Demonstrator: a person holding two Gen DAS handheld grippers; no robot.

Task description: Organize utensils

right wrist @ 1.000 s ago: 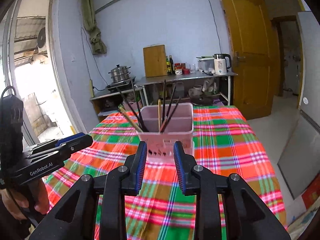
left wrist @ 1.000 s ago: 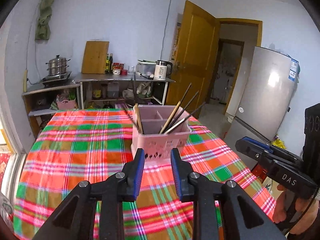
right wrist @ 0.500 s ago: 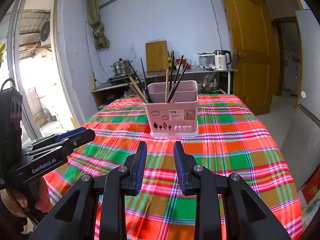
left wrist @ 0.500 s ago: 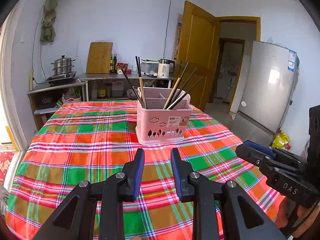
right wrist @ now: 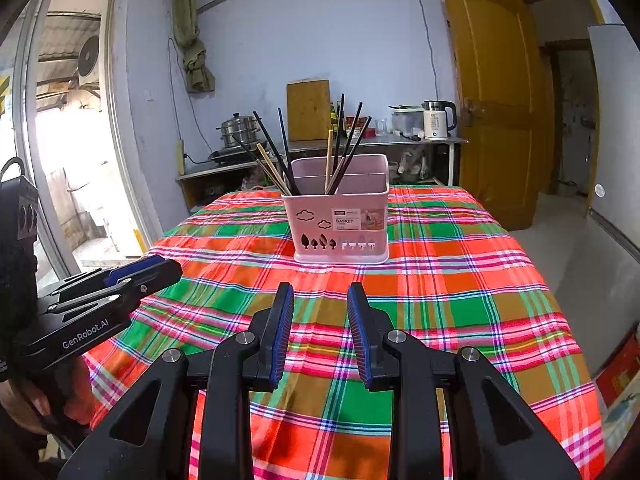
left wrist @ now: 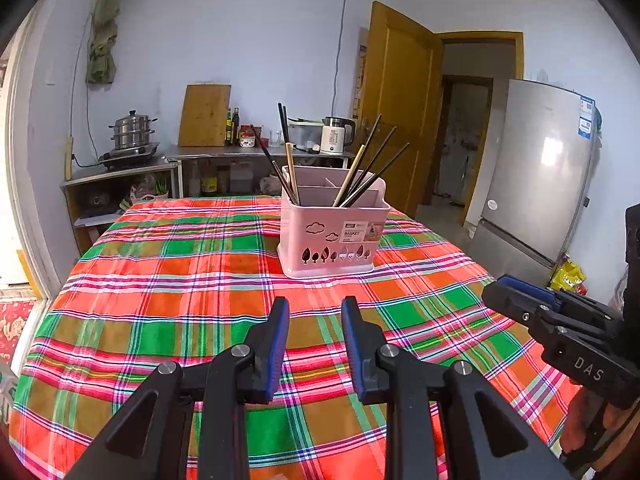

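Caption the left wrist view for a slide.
Open left gripper facing pink plastic utensil basket of chopsticks on plaid tablecloth.

A pink utensil basket (left wrist: 334, 232) stands at frame centre on the plaid tablecloth (left wrist: 180, 288), chopsticks (left wrist: 370, 164) leaning out of it. The left gripper (left wrist: 314, 312) fills the lower middle, jaws apart and empty; the right gripper (left wrist: 516, 296) enters at lower right

Bare plaid tablecloth (left wrist: 168, 312) lies between both tools and the pink basket (left wrist: 332, 236), whose chopsticks (left wrist: 372, 164) splay upward.
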